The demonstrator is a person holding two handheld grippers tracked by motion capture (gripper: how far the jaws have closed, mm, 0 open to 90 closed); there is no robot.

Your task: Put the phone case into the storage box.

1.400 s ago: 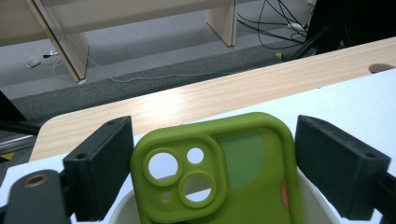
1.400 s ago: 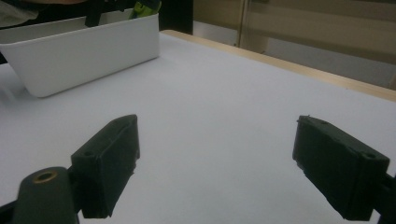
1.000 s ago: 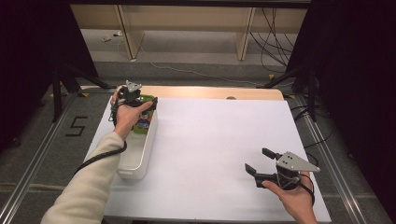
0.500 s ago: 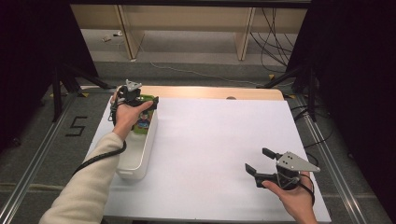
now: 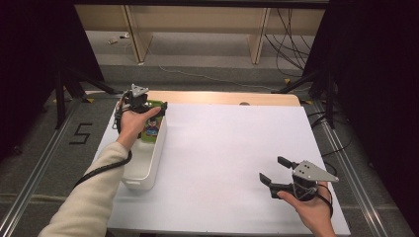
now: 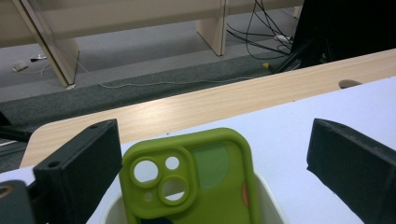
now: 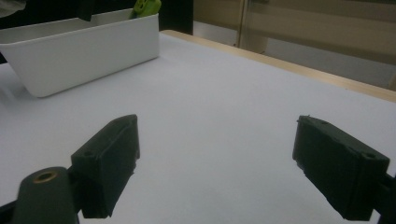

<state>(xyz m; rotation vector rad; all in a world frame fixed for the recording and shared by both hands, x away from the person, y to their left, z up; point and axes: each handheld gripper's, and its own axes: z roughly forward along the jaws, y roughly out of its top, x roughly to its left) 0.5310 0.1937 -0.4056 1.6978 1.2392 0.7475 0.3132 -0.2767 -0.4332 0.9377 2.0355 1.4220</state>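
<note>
Reaching over the far end of the white bin (image 5: 148, 163), the left gripper (image 5: 148, 106) has its fingers (image 6: 79, 172) spread wide, one on each side of a green phone case (image 6: 196, 179) without touching it. In the left gripper view the case stands upright in the bin with its camera cutouts at the top, leaning toward the far wall; its lower part is cut off by the bottom edge of the picture. A dark patch and a small orange mark show on it, too partial to read. From the high view the person's left hand (image 5: 133, 123) covers much of that gripper, and only a strip of the case with a blue and red picture is visible beside it.

The right gripper (image 5: 274, 173) rests low over the near right part of the bench (image 5: 222, 148), well apart from the bin. Its fingers (image 7: 109, 158) are also spread wide, with nothing but bare white surface between them. In the right gripper view the bin appears at the upper left with the green tip of the case poking above its rim; whatever else lies inside is hidden by its wall.
</note>
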